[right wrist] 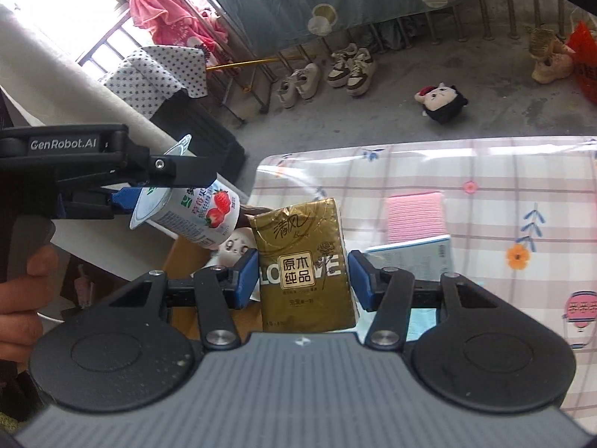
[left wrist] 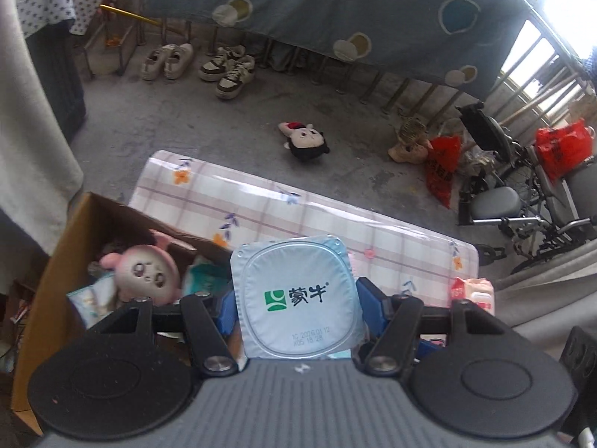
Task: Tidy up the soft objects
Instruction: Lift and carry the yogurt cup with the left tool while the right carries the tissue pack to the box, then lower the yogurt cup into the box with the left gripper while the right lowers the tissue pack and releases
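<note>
My left gripper (left wrist: 296,298) is shut on a yogurt cup (left wrist: 296,295), foil lid toward the camera, held over the edge of a cardboard box (left wrist: 56,261). The box holds a pink plush toy (left wrist: 147,272) and soft packs. In the right wrist view the left gripper (right wrist: 149,190) shows at the left with the strawberry yogurt cup (right wrist: 194,216). My right gripper (right wrist: 302,280) is shut on a gold tissue pack (right wrist: 304,261), upright, beside the box at the table's left edge. A black-haired plush doll (left wrist: 306,140) lies on the floor, and also shows in the right wrist view (right wrist: 442,102).
The table (right wrist: 485,171) has a checked floral cover; on it lie a pink cloth (right wrist: 416,216) and a light blue pack (right wrist: 414,255). A pink pack (left wrist: 472,293) lies near the table's edge. Shoes (left wrist: 201,63), red bags (left wrist: 442,168) and a wheelchair (left wrist: 522,186) stand on the floor.
</note>
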Demonstrator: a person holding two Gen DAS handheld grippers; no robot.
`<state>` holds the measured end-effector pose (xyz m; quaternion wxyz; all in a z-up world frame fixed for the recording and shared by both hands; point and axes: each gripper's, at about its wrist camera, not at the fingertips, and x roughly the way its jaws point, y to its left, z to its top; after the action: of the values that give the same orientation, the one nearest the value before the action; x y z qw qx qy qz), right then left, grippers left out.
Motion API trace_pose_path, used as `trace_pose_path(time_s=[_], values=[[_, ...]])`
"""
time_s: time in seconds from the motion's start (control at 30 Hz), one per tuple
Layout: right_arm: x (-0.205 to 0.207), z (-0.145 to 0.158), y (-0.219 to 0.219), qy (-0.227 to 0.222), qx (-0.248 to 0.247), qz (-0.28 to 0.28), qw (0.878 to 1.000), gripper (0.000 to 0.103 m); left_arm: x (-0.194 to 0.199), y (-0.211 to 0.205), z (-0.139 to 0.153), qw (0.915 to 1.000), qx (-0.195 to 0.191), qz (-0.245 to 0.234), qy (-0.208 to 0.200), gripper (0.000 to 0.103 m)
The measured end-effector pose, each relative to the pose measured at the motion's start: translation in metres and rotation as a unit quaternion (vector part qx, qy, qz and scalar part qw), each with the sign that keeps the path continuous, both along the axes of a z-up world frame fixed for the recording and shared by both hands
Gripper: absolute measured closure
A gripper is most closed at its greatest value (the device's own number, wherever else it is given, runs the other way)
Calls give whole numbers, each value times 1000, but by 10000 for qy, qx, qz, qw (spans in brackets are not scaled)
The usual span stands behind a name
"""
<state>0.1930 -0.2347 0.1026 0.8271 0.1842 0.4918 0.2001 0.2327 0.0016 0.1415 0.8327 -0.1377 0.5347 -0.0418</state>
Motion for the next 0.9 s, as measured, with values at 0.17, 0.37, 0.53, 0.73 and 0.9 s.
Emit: trace_pose_path(time_s=[0.17,0.37,0.53,0.73,0.9], values=[[17,-15,79,307,330,44,9990,52,-19,75,-32,9982,439,238,320,39],[34,-56,171,775,174,236,9966,52,-35,129,-116,9929,566,50,1046,38],[36,-87,213,1118,108,256,9933,52,-38,147,-181,9887,75,-175,1486,38],[39,-100,222,1146,-59,201,9932,52,-26,137,-222,9838,-346,-574,1660,38],[46,-111,216,1238,-133,153,9921,52,-15,127,-250,9790,30,-844,1856,38]])
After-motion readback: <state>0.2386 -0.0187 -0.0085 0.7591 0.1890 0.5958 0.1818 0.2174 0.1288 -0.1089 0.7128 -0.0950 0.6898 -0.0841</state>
